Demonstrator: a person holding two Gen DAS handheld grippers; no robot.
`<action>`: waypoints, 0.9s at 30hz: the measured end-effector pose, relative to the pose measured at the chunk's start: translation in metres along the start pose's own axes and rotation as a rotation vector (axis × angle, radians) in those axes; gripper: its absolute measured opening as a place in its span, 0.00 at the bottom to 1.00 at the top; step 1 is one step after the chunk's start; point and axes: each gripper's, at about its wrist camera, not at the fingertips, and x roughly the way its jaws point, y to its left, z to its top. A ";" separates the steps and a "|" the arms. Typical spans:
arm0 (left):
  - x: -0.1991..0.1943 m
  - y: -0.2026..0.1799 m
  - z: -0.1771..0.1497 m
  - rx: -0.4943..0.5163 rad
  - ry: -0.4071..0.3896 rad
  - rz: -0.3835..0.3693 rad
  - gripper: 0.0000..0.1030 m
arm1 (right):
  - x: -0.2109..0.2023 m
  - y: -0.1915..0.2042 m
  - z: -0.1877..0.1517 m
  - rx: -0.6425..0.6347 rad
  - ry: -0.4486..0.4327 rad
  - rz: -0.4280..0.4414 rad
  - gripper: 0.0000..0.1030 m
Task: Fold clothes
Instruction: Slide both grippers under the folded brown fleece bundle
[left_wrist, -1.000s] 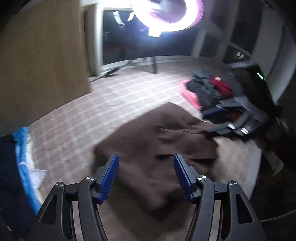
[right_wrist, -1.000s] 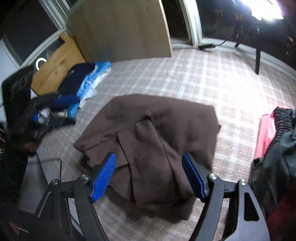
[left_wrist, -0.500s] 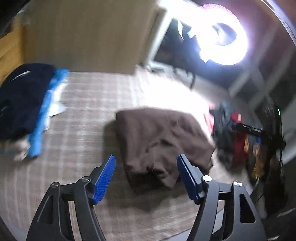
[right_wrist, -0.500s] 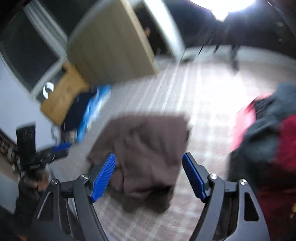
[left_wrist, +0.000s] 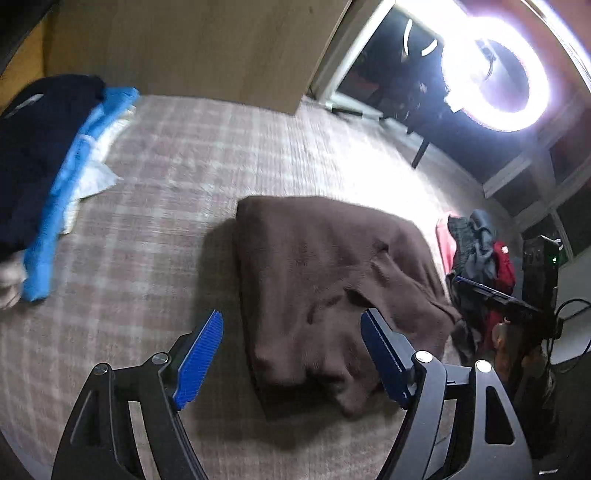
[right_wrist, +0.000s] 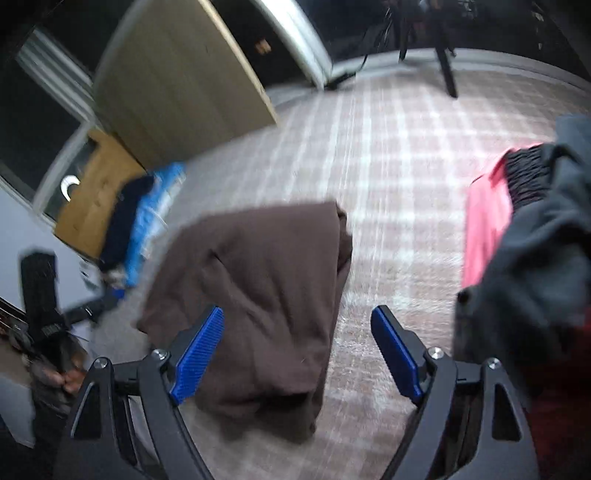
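We hold both grippers above a plaid cover (left_wrist: 177, 173) spread over what may be a bed or the floor; we cannot tell which. The brown garment (left_wrist: 332, 280) lies folded into a thick bundle on it, in the middle of the scene, its near edge lumpy and its folds uneven.

Our left gripper (left_wrist: 291, 354) hangs over the near edge of the brown garment, jaws released and spread wide; they have just been opening, and nothing is pressed between the blue pads (left_wrist: 199, 360), only the cloth lying below them. Our right gripper (right_wrist: 297, 350) hangs over the bundle's near right part, jaws also released and wide, having just opened further, with the cloth and bare cover showing beneath and nothing gripped.

To the far left of the garment, well apart from it, lies a stack of folded clothes (left_wrist: 55, 177), dark navy on top of bright blue and white. To the right sits an unsorted heap of clothes (right_wrist: 532, 236), pink, grey, black and red. A ring light (left_wrist: 495, 74) glares at the far right, and a wooden panel (left_wrist: 192, 48) stands at the far side
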 end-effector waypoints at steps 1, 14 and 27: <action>0.007 -0.001 0.002 0.010 0.015 0.016 0.73 | 0.007 0.001 -0.001 -0.002 0.012 -0.004 0.79; 0.067 -0.007 -0.010 -0.031 0.181 0.020 0.74 | 0.033 0.004 -0.010 -0.075 0.055 0.016 0.93; 0.064 -0.034 -0.023 0.019 0.135 -0.003 0.40 | 0.045 0.005 -0.013 -0.138 0.077 0.157 0.51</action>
